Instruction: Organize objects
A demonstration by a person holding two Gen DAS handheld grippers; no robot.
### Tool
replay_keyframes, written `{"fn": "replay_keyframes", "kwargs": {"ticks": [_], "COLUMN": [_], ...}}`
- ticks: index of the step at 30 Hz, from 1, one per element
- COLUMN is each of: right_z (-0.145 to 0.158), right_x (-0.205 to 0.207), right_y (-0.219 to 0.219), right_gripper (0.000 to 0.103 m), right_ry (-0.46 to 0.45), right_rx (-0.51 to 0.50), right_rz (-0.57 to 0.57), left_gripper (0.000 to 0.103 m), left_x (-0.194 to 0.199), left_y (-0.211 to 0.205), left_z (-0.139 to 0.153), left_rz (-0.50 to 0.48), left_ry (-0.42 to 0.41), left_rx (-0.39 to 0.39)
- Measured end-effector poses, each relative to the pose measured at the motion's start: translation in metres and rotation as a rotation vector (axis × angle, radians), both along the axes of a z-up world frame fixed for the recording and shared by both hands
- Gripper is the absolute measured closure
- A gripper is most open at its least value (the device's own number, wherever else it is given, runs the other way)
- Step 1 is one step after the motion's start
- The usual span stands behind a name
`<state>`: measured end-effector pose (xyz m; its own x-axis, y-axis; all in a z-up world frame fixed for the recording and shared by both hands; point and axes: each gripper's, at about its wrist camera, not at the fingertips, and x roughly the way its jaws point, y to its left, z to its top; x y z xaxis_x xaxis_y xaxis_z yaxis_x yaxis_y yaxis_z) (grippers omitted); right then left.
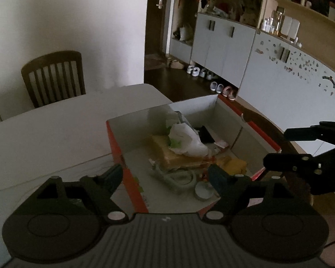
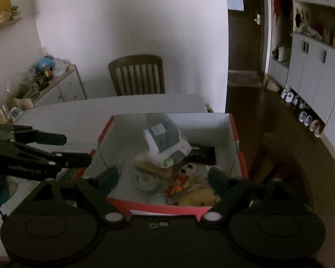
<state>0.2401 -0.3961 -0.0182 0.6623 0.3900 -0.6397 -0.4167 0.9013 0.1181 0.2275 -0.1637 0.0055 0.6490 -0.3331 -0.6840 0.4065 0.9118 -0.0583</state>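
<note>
A cardboard box, red outside and white inside, stands open on the pale table. It holds a white packet, a tan block, a tape roll, a yellow item, a black item and a small toy with big eyes. My left gripper hovers open over the box's near left side, gripping nothing. My right gripper hangs open above the box's near edge, also gripping nothing.
A wooden chair stands at the table's far side against the white wall. Grey cabinets with shoes below line the right. A low cluttered sideboard is at the left.
</note>
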Motion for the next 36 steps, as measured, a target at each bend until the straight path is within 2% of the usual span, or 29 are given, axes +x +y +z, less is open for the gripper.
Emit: {"fn": "replay_keyframes", "kwargs": {"ticks": [2, 5, 15, 26, 36], "right_z": [0.002, 0.004, 0.012, 0.011, 0.007], "right_x": [-0.007, -0.016, -0.034, -0.04, -0.044], "right_y": [0.002, 0.006, 0.009, 0.007, 0.007], "right_gripper": [0.011, 0.004, 0.0, 0.0, 0.0], "right_ry": [-0.009, -0.027, -0.066, -0.072, -0.058], "right_rx": [0.003, 0.003, 0.025, 0.028, 0.028], "right_rz": [0.006, 0.012, -0.002, -0.033, -0.039], "left_gripper": [0.014, 0.0, 0.0, 0.0, 0.0], "left_x": [-0.004, -0.013, -0.041, -0.044, -0.044], "left_y": [0.005, 0.011, 0.015, 0.015, 0.011], "left_z": [0.001, 0.0, 0.005, 0.007, 0.007], "left_rz": [0.004, 0.013, 0.001, 0.002, -0.002], "left_ry": [0.004, -0.001, -0.044, -0.043, -0.052], "left_rx": [-0.007, -0.012, 0.0, -0.016, 0.015]}}
